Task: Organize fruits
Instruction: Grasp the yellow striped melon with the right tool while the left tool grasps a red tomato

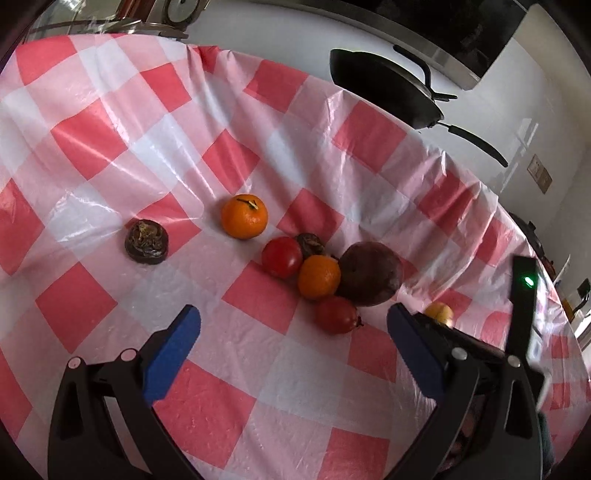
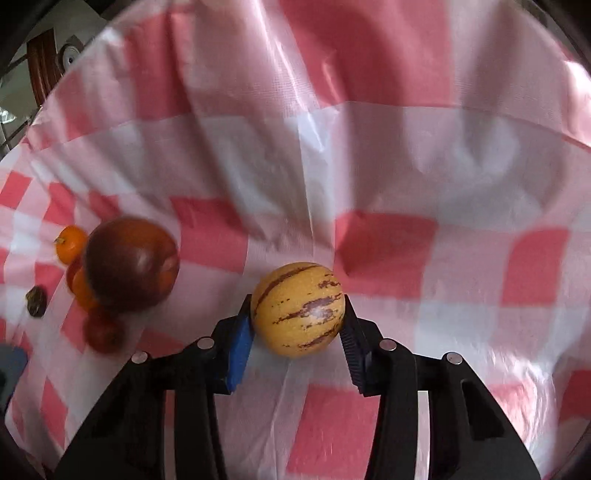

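Note:
My right gripper (image 2: 297, 306) is shut on a yellow, purple-striped round fruit (image 2: 299, 308), with a pad against each side, just above the red-and-white checked cloth (image 2: 388, 251). In the left wrist view that fruit (image 1: 439, 313) peeks out behind my right finger. My left gripper (image 1: 292, 316) stands open over the cloth, nothing between its fingers. Just ahead of it lies a cluster: a tomato (image 1: 282, 257), an orange (image 1: 318, 277), a big dark purple fruit (image 1: 371, 273), a red fruit (image 1: 337, 315) and a small dark fruit (image 1: 311, 243). A mandarin (image 1: 243, 217) and a dark shrivelled fruit (image 1: 146, 242) lie apart to the left.
A black pan (image 1: 384, 88) sits on the white counter beyond the cloth's far edge. A metal pot with a glass lid (image 1: 122, 26) stands at the back left. The cloth (image 1: 110, 122) is wrinkled and hangs off at the right.

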Motion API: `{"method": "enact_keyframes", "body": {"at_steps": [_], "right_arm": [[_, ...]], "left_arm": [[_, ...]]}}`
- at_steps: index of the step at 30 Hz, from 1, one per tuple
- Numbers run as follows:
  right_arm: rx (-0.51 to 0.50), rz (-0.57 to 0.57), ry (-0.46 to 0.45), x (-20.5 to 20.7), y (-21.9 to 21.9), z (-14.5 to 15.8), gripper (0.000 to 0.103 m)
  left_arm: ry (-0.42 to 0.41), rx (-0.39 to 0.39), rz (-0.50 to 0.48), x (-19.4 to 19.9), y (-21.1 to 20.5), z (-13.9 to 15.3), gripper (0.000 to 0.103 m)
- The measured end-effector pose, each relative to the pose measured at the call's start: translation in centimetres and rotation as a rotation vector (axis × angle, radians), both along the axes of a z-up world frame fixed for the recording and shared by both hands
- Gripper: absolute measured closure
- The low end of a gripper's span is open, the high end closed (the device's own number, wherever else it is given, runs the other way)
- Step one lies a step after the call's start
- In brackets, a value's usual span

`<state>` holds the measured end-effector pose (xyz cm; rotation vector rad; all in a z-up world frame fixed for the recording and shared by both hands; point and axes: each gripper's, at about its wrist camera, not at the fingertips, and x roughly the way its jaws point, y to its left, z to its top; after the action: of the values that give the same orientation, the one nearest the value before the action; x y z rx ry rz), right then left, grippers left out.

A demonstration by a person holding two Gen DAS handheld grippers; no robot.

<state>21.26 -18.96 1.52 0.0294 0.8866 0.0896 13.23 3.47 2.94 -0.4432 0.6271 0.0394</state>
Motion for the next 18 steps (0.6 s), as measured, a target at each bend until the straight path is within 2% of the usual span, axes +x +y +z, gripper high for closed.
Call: {"method": "enact_keyframes", "body": {"at_steps": [5, 8, 10, 13, 15, 18], "right_arm": [[0.219, -0.066, -0.08, -6.0, -2.4, 0.7, 0.059], [0.354, -0.123, -0.09, -8.0, -4.2, 0.2, 0.059], [0.406, -0.161, -0.102, -8.1, -5.4, 0.0, 0.059], [0.47, -0.21, -0.125, -8.3, -6.7, 0.1, 0.059], [0.504, -0.241, -0.144, -8.6, -7.8, 0.0, 0.059], [0.526, -0.26, -0.161, -8.5, -8.1, 0.1, 0.059]], "left_arm": [[0.014, 0.019, -0.009, -0.2, -0.3, -0.1, 0.002], [0.019, 0.067, -0.037, -0.1, -1.3, 0.0, 0.002], [0.021, 0.115, -0.085, -0.1, -2.6, 0.2, 0.002], [0.02, 0.145, -0.134, -0.1, -3.8, 0.2, 0.002], [0.028, 0.136, -0.134, 0.0, -3.7, 0.1, 0.002], [0.077, 0.083, -0.115, 1.0, -3.0, -0.4, 0.002]]}}
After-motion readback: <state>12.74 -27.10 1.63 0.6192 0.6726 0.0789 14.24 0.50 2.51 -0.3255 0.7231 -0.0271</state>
